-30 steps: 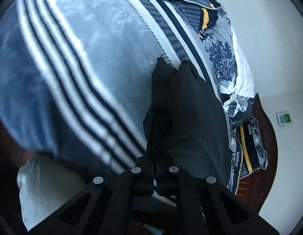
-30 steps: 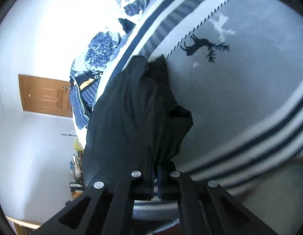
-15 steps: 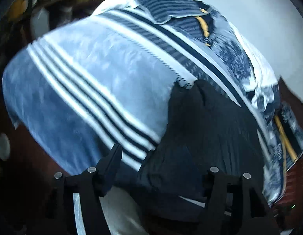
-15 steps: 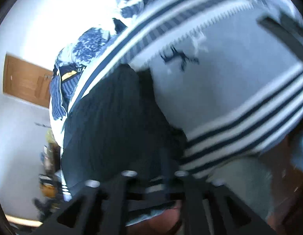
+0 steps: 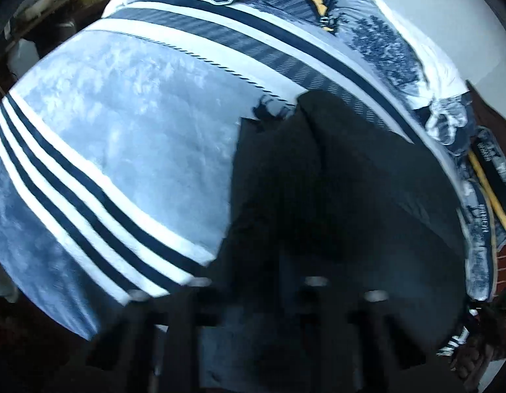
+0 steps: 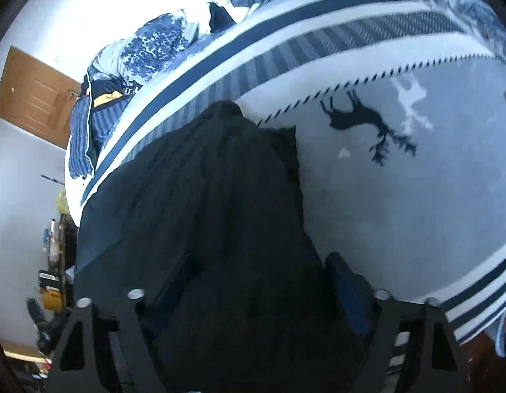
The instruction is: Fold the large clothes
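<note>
We see the dark garment (image 6: 240, 216) lying on the bed, a soft matte black fabric with long lengthwise creases, bunched to a rounded peak at its far end and spreading wide toward us. Under it is a fleecy blue-grey blanket (image 6: 400, 203) with navy and white stripes, a rope-pattern line and a dark deer print (image 6: 361, 121). Our right gripper (image 6: 259, 281) has its fingers spread wide, one on each side of the garment's near end, nothing pinched between them. Our left gripper (image 5: 253, 298) is motion-blurred; fingers look parted over the garment's near edge (image 5: 318, 216), but we cannot tell how far or whether they hold cloth. The garment's left edge is straight against open blanket (image 5: 128, 124), with free room there. Its right side runs toward a heap of patterned bedding (image 5: 397, 52) by the bed's edge. A wooden door (image 6: 33, 95) sits beyond the heap.
</note>
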Demonstrator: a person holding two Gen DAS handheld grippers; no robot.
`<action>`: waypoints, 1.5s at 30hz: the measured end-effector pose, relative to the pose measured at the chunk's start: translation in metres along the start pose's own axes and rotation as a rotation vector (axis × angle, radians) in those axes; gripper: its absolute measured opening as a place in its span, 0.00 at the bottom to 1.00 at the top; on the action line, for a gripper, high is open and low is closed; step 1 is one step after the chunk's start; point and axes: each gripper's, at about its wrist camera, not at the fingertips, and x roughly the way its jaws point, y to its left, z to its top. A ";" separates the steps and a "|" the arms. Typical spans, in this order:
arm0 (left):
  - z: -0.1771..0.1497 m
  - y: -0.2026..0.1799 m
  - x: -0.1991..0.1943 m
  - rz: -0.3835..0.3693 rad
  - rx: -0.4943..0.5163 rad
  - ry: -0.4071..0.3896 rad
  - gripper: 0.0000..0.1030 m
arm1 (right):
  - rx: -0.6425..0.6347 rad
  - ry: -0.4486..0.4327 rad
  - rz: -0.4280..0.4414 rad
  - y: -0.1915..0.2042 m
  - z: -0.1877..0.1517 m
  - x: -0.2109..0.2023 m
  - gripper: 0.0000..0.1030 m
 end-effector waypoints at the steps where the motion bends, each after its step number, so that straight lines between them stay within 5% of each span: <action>1: -0.004 0.000 -0.004 -0.007 0.015 -0.023 0.06 | -0.016 -0.008 -0.004 0.002 -0.001 -0.002 0.26; 5: -0.011 -0.008 0.003 0.063 0.050 -0.033 0.03 | -0.056 -0.043 0.030 0.010 -0.004 -0.010 0.09; 9: -0.009 0.000 0.017 0.087 -0.020 -0.030 0.04 | -0.084 0.011 -0.102 0.001 0.000 0.021 0.08; 13: -0.004 0.003 -0.003 0.086 -0.042 -0.062 0.07 | -0.071 -0.024 -0.122 0.003 -0.005 0.008 0.08; 15: 0.002 0.003 -0.018 0.086 -0.030 -0.092 0.22 | -0.082 -0.080 -0.106 0.006 -0.005 -0.013 0.09; 16: 0.006 0.002 -0.024 0.090 -0.028 -0.107 0.39 | -0.081 -0.100 -0.083 0.008 -0.004 -0.024 0.10; 17: 0.013 0.000 -0.030 0.089 -0.020 -0.132 0.56 | -0.079 -0.112 -0.058 0.010 -0.001 -0.031 0.18; 18: 0.018 -0.001 -0.033 0.086 -0.014 -0.146 0.60 | -0.077 -0.119 -0.031 0.014 0.002 -0.037 0.28; 19: 0.028 -0.005 -0.035 0.088 0.000 -0.170 0.62 | -0.079 -0.124 -0.004 0.019 0.008 -0.041 0.67; 20: 0.036 -0.008 -0.032 0.092 0.013 -0.168 0.62 | -0.089 -0.136 0.031 0.025 0.017 -0.044 0.90; 22: 0.061 -0.019 -0.013 0.118 0.070 -0.112 0.63 | -0.120 -0.115 0.105 0.040 0.032 -0.037 0.90; 26: 0.099 -0.027 0.037 0.130 0.107 -0.032 0.63 | -0.073 -0.005 0.119 0.050 0.074 0.012 0.89; 30: 0.115 -0.021 0.079 0.071 0.052 0.071 0.61 | 0.005 0.092 0.055 0.036 0.108 0.068 0.78; 31: 0.114 -0.020 0.081 0.045 0.028 0.074 0.48 | 0.018 0.119 0.054 0.033 0.112 0.080 0.66; 32: 0.113 -0.019 0.080 0.004 0.007 0.070 0.26 | 0.029 0.148 0.060 0.031 0.113 0.085 0.41; 34: 0.110 -0.017 0.068 -0.060 -0.003 0.002 0.05 | 0.045 0.174 0.064 0.031 0.114 0.087 0.14; 35: 0.108 -0.017 0.064 -0.058 0.002 -0.033 0.03 | 0.028 0.147 0.073 0.034 0.114 0.079 0.04; 38: 0.106 -0.024 0.065 0.029 0.040 -0.100 0.03 | -0.069 0.055 -0.007 0.052 0.115 0.058 0.03; 41: 0.104 -0.033 0.091 0.152 0.080 -0.062 0.03 | -0.093 0.093 -0.119 0.053 0.116 0.087 0.03; 45: 0.103 -0.031 0.077 0.239 0.069 -0.102 0.06 | -0.021 0.102 -0.123 0.044 0.115 0.103 0.03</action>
